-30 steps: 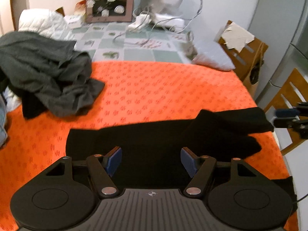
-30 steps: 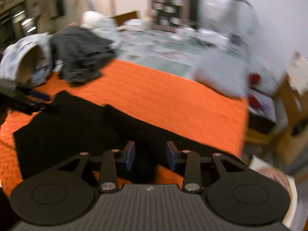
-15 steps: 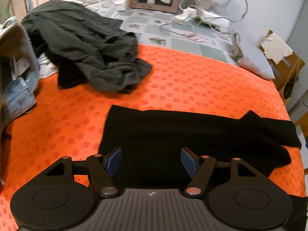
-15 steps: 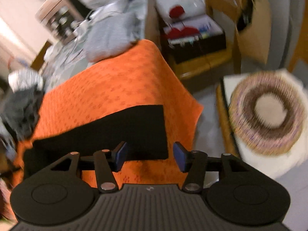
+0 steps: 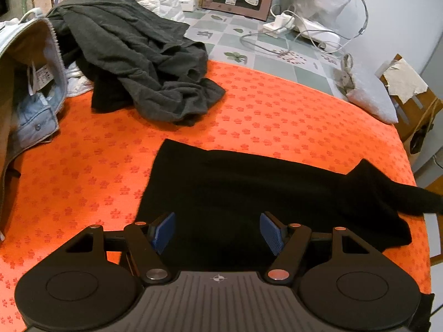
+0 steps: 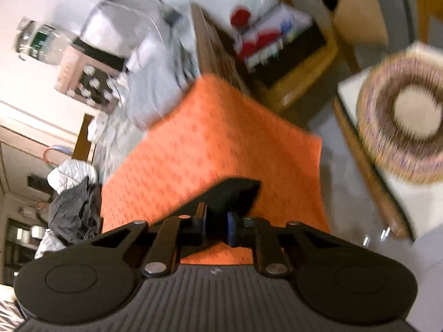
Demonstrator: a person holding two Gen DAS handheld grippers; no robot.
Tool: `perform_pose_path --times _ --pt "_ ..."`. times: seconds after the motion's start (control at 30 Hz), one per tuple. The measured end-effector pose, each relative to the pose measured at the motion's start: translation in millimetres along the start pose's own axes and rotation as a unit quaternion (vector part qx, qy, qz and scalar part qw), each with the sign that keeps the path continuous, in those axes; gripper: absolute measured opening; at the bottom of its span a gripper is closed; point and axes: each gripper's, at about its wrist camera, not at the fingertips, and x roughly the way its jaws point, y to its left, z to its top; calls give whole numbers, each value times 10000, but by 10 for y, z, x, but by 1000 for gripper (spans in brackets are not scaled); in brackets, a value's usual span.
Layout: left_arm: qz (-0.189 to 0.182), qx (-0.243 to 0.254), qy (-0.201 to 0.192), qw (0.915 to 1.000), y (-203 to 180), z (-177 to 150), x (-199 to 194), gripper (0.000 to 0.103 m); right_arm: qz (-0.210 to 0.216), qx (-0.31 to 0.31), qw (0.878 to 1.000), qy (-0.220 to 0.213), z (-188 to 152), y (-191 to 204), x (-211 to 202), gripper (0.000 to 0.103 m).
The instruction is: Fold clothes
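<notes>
left wrist view: flat black knit garment (image 5: 249,193) spread on orange patterned surface (image 5: 83,179); left gripper (image 5: 217,231) released above it. right gripper (image 6: 216,225) clenched on garment corner. judged step: folding corner over.

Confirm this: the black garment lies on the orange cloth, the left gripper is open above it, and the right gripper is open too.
Not quite. The right gripper is shut on a corner of the black garment, as the right wrist view shows. The rest holds: in the left wrist view the garment lies on the orange cloth and the left gripper is open above it.
</notes>
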Motion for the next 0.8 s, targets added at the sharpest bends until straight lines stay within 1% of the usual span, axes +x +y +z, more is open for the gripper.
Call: perform_pose_path --times 0.1,0.13,0.2,0.3,0.37,0.5,0.57,0.63,0.73,0.8 --pt "-157 2 -3 9999 -93 16 3 70 -403 -392 9971 -504 163 234 -433 15" --pt "-219 5 -9 9998 -126 22 1 70 -540 -524 9949 -670 218 313 -577 15" --pt "-365 -15 8 9993 -198 39 10 70 -988 -822 9873 -937 291 431 -848 15" --pt "-601 -26 17 9982 -333 68 -6 70 -1672 -1265 9688 -1324 396 603 -1251 15" --pt "-746 -18 33 9972 -427 87 -18 70 -2176 -1565 9509 -1550 435 657 -1494 15" --pt "-1027 94 31 9947 -646 129 -64 70 -2812 -1861 9253 -1735 495 671 -1889 15" --pt "-1167 156 25 9930 -750 151 -91 70 -3070 -1940 9148 -1768 529 644 -2064 15" --pt "-1299 206 6 9913 -846 178 -120 70 -3273 -1960 9073 -1769 568 609 -2200 15" --pt "-1437 250 -36 9893 -955 227 -162 70 -3461 -2007 8990 -1782 580 543 -2381 15" --pt "-1470 290 -9 9887 -1002 238 -164 70 -3547 -2070 8965 -1662 551 492 -2322 16"
